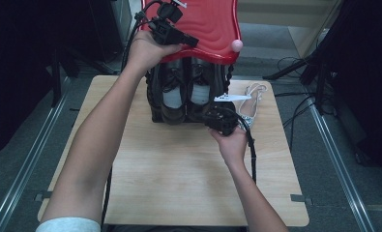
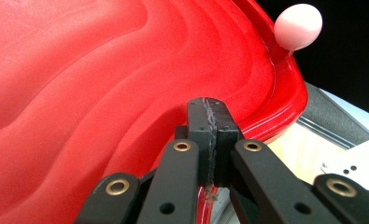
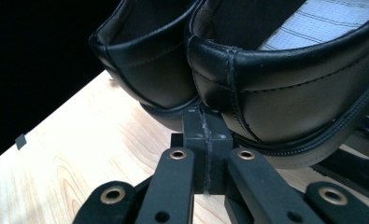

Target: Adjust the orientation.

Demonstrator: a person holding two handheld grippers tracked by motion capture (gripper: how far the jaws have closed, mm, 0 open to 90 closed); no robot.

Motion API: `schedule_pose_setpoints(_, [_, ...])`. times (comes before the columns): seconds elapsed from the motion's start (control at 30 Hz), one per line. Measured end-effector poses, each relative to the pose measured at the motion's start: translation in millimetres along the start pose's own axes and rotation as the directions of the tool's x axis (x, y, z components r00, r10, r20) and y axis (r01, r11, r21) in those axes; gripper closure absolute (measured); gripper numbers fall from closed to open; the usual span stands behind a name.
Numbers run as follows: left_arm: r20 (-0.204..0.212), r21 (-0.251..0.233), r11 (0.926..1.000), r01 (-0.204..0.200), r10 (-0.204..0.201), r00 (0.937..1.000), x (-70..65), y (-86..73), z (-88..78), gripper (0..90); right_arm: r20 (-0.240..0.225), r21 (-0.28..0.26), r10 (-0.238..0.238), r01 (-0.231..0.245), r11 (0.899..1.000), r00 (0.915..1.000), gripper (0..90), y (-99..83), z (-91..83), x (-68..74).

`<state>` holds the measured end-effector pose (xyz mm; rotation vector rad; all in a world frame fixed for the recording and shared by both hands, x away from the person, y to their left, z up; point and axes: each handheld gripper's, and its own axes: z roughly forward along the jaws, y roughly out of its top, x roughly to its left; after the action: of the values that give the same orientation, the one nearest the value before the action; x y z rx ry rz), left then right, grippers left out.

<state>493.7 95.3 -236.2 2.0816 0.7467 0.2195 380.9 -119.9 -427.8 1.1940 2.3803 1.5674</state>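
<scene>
Black shoes (image 1: 186,89) sit under red tray (image 1: 213,26); your left gripper (image 2: 212,112) pinched together on tray's rim, right gripper (image 3: 205,122) closed at shoe heels.

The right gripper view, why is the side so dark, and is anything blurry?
Right gripper view: its left background is unlit black, while the black leather shoes and pale wooden table look sharp. Left gripper view: the wavy red plastic lid is bright and a little soft. High view: dim edges.
</scene>
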Motion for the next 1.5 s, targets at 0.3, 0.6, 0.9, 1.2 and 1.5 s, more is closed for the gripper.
schedule_pose_setpoints(0.3, [0.002, 0.0, 1.0, 0.0, 0.0, 1.0, 0.3, 0.1, 0.1, 89.8, 0.011, -0.028, 0.021, -0.021, 0.999, 0.9997, 90.0, 2.6, -1.1, -4.8])
schedule_pose_setpoints(0.6, [0.002, 0.001, 1.0, -0.002, 0.002, 1.0, 0.5, 0.2, 0.0, 89.9, 0.033, -0.044, 0.037, -0.035, 0.998, 0.9988, 90.0, 8.2, 0.2, -9.8])
schedule_pose_setpoints(0.9, [0.001, 0.0, 1.0, -0.002, 0.002, 1.0, 0.0, 0.0, 0.1, 89.9, 0.04, -0.057, 0.058, -0.056, 0.997, 0.9975, 90.0, 12.2, -1.5, -14.7])
schedule_pose_setpoints(1.2, [-0.001, 0.0, 1.0, -0.004, 0.004, 1.0, 0.0, 0.0, 0.2, 89.9, 0.085, -0.089, 0.076, -0.068, 0.994, 0.9935, 90.0, 14.0, -8.7, -24.2])
schedule_pose_setpoints(1.5, [-0.002, 0.0, 1.0, -0.004, 0.004, 1.0, -0.2, 0.1, 0.4, 89.9, 0.169, -0.12, 0.07, -0.05, 0.992, 0.9832, 90.0, 16.4, -17.0, -33.7])
